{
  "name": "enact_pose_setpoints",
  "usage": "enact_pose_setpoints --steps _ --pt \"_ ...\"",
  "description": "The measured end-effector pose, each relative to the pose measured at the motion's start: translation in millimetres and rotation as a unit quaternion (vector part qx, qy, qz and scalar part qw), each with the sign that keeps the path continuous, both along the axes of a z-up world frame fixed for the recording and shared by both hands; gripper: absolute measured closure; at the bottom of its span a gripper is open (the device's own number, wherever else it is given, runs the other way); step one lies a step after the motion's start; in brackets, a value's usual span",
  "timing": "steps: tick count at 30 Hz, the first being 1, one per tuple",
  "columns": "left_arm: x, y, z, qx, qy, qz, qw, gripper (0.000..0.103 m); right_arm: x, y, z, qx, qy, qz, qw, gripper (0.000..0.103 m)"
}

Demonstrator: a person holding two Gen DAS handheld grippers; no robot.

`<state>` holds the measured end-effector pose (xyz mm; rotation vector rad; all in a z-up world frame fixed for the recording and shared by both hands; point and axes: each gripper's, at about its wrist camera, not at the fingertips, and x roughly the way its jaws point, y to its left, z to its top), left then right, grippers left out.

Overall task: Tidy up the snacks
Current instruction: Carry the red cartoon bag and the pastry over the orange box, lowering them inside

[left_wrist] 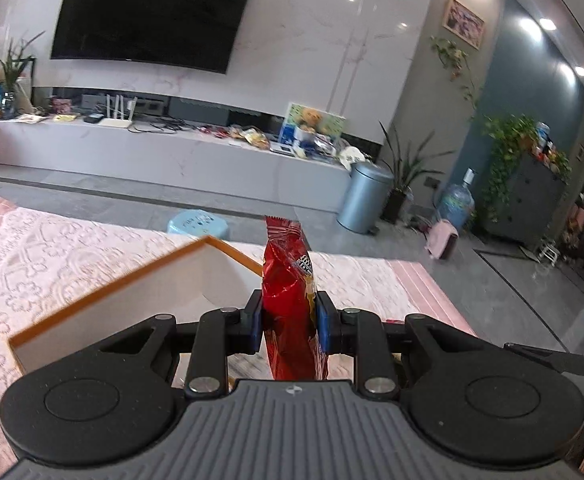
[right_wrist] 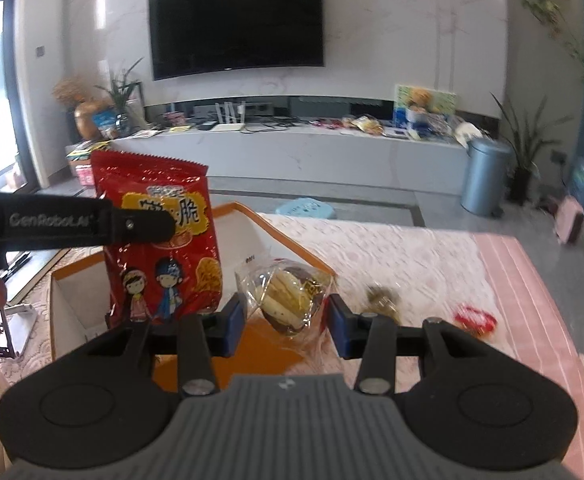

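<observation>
While both tongs are being held up over the pink lace-covered desk (left_wrist: 52, 248), the left tongs (left_wrist: 289, 320) are grasping a red snack bag (left_wrist: 288, 280), which is standing edge-on between the blue pads, its sealed top pointing up. The right tongs (right_wrist: 286, 322) are clenching a clear packet of biscuits (right_wrist: 288, 300), which is pressing against both pads. A white box with an orange rim (left_wrist: 132, 284) is lying open just beyond and left of the left tongs; in the right wrist view it is sitting behind and left of the right tongs. A small red wrapped snack (right_wrist: 475, 319) and a blurred greenish one (right_wrist: 382, 300) are resting on the desk to the right of the right tongs.
</observation>
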<state>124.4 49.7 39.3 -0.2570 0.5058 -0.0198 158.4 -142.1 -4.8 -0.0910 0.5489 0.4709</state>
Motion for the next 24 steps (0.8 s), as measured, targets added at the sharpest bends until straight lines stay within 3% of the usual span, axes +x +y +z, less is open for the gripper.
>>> enact_pose_setpoints --steps 13,24 --pt "35 46 -21 -0.002 0.033 0.032 0.9990 0.075 50 58 -6 -0.062 0.006 0.039 0.997 0.061" --pt "79 56 -63 -0.008 0.109 0.016 0.9939 0.075 93 103 -49 -0.178 0.035 0.069 0.981 0.061"
